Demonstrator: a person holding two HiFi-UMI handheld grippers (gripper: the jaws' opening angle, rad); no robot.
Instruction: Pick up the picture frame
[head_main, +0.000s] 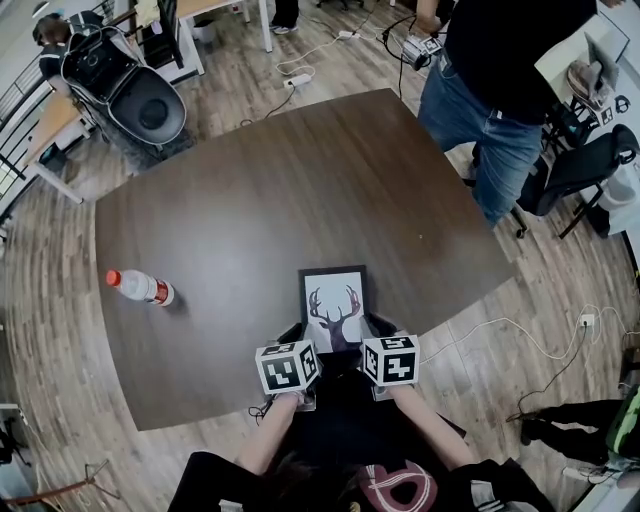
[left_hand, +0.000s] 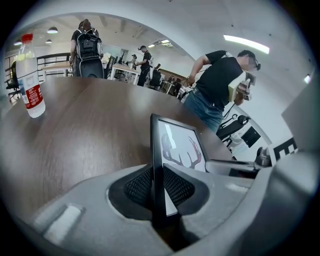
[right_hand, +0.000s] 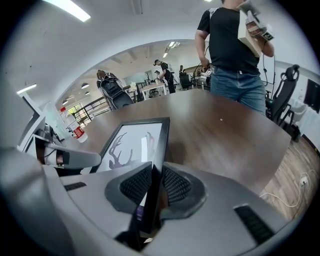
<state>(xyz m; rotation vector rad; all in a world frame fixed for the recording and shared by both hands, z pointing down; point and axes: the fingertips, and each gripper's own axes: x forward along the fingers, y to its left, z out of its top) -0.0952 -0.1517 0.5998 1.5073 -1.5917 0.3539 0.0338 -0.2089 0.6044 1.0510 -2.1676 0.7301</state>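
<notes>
The picture frame is black-edged with a deer-antler print on white. It sits near the table's front edge, tilted up off the wood at its near end. My left gripper is shut on the frame's left edge; the textured pads press on both faces. My right gripper is shut on the right edge in the same way. In the right gripper view the left gripper's jaw shows beside the print.
A clear plastic bottle with a red cap lies on the brown table at the left. A person in jeans stands at the far right corner. A black office chair and cables are on the floor behind.
</notes>
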